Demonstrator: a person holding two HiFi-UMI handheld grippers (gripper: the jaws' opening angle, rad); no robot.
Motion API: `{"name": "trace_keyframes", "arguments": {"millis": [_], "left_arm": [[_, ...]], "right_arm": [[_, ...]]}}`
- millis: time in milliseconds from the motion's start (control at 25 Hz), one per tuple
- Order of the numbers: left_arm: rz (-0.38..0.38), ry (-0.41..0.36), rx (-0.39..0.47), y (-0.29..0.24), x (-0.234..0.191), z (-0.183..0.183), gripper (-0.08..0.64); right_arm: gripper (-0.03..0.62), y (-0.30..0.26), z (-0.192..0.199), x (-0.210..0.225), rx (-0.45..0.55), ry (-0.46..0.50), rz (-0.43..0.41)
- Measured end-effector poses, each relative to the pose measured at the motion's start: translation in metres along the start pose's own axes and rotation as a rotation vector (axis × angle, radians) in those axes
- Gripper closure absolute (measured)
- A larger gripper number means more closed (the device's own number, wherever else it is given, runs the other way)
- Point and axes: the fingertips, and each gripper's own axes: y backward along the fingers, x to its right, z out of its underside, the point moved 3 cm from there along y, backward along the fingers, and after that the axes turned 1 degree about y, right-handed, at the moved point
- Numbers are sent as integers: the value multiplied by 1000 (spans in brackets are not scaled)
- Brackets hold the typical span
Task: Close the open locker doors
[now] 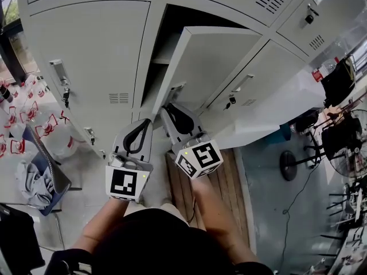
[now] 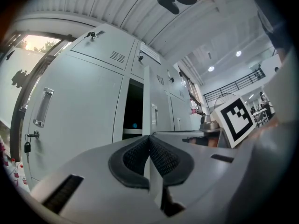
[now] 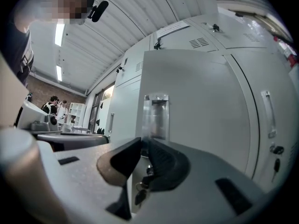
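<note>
Locker door (image 1: 212, 62) and the lockers (image 1: 92, 56) round it: painted sheet metal, pale grey, smooth, semi-matt; door handle (image 3: 155, 115) is bright, glossy metal. Left gripper (image 2: 149, 141) and right gripper (image 3: 142, 146) have matt, finely speckled grey plastic shells, and black rubbery pads (image 2: 163, 158) with a rough ribbed texture. Floor planks (image 1: 221, 193) are bare worn wood; rag (image 1: 33, 183) is crumpled grey cloth.
</note>
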Motion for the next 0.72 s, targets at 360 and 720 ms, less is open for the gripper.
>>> {"name": "trace_keyframes", "arguments": {"millis": [360, 720], "left_arm": [[-9, -4, -4, -9, -15, 3, 558], [-23, -3, -9, -15, -28, 7, 558]], "right_arm": [[548, -19, 1, 6, 1, -2, 3], [556, -35, 2, 11, 2, -9, 13]]}}
